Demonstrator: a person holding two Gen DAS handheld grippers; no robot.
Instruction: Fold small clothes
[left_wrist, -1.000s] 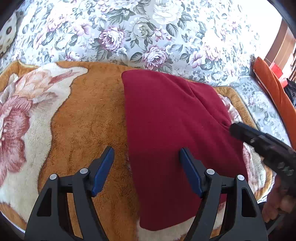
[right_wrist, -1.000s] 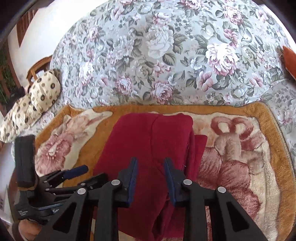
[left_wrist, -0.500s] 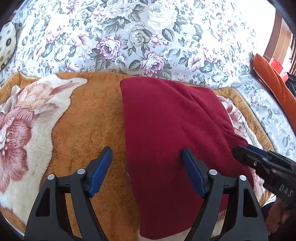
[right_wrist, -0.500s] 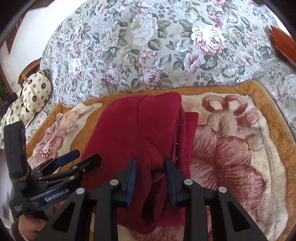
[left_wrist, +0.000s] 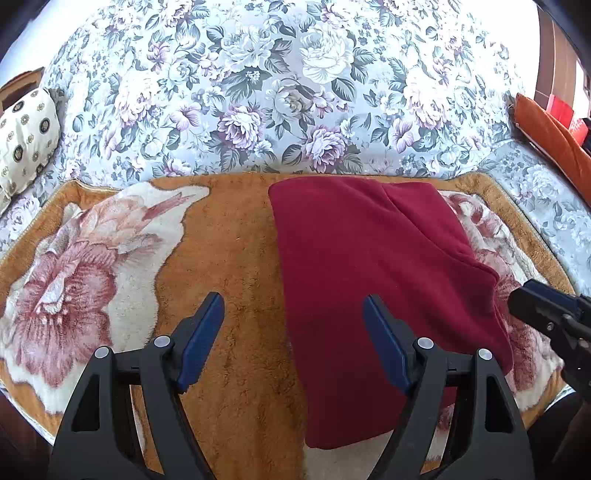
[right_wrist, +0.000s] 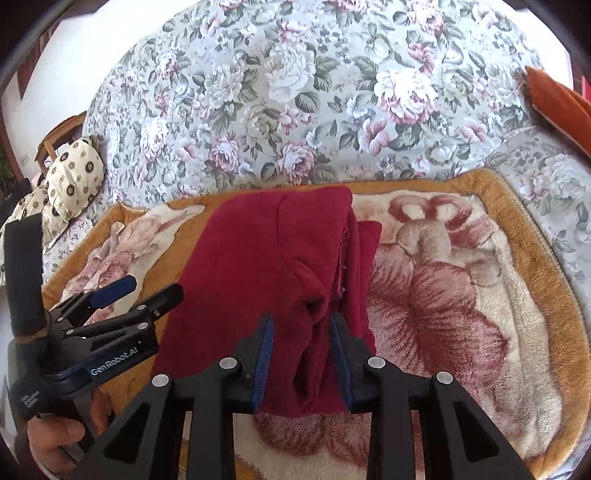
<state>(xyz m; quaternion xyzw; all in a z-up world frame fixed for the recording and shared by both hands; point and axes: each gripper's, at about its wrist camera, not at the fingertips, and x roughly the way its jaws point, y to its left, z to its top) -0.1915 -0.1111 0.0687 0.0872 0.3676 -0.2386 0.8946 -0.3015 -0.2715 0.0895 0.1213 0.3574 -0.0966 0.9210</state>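
Bed cover (left_wrist: 295, 92): grey-white cloth with a rose and leaf print, filling the far half of both views.

Plush blanket (left_wrist: 229, 258): ochre border, cream field with large pink flowers, spread flat over the bed cover on the near side.

Red garment (left_wrist: 369, 266): dark red fleece piece, lying on the plush blanket right of its middle. Left edge straight; folded layers stacked along the right edge, with a narrow under-layer showing beyond them in the right wrist view.

Spotted pillows (right_wrist: 70, 181): cream with dark rings, at the far left edge of the bed.

Orange cushion (left_wrist: 550, 136): at the far right edge.

Left gripper (left_wrist: 293, 343): jaws spread wide, nothing pinched; one finger above bare blanket, the other above the garment's left part.

Right gripper (right_wrist: 302, 358): jaws partly apart and just been opening; the garment's bunched right-hand folds lie between them, pads not pressing.

Hand (right_wrist: 62, 432): on the left gripper's handle, partly visible.
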